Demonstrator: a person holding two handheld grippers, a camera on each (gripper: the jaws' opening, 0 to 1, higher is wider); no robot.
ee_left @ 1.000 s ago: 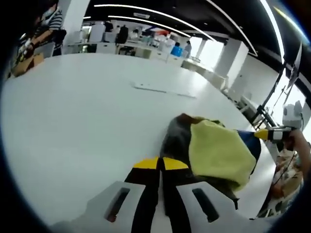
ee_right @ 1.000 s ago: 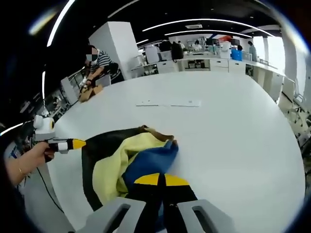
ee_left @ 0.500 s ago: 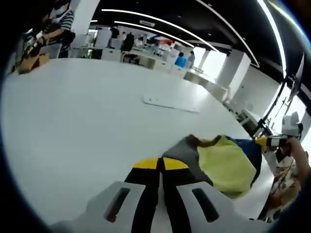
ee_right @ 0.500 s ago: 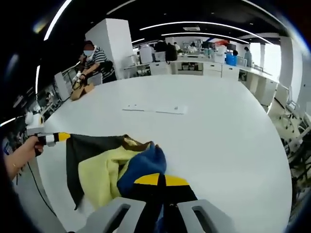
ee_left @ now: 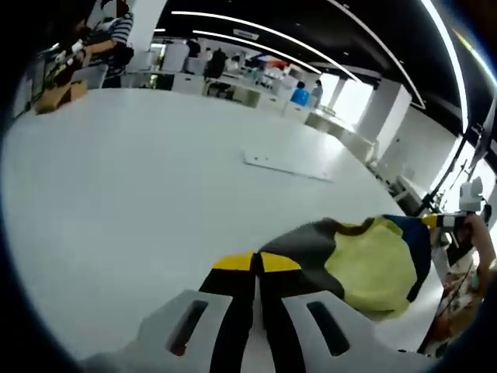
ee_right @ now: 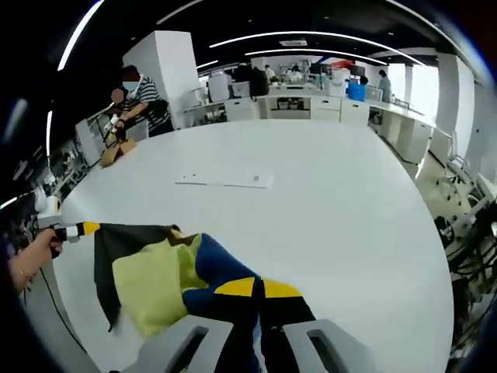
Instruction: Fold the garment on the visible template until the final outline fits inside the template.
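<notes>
A garment in black, pale yellow and blue hangs stretched between my two grippers over the near side of the white table (ee_left: 116, 179). My left gripper (ee_left: 256, 263) is shut on its dark grey corner (ee_left: 307, 247). The yellow panel (ee_left: 371, 268) runs right to the blue edge, where my right gripper (ee_left: 432, 221) grips it. In the right gripper view my right gripper (ee_right: 258, 287) is shut on the blue part (ee_right: 221, 273). There the yellow panel (ee_right: 149, 284) and black part (ee_right: 116, 242) reach left to my left gripper (ee_right: 82, 228). The template, a flat white strip (ee_left: 287, 165) (ee_right: 224, 180), lies mid-table beyond the garment.
A person in a striped shirt (ee_right: 138, 95) works at the table's far edge beside a brown box (ee_right: 116, 148). Desks and more people stand at the back of the room (ee_right: 311, 85). A hand (ee_right: 27, 260) holds my left gripper.
The two grippers have drawn apart and the bunched garment has opened out, its black and yellow panels now spread flatter between them. Both jaws stay shut on the cloth.
</notes>
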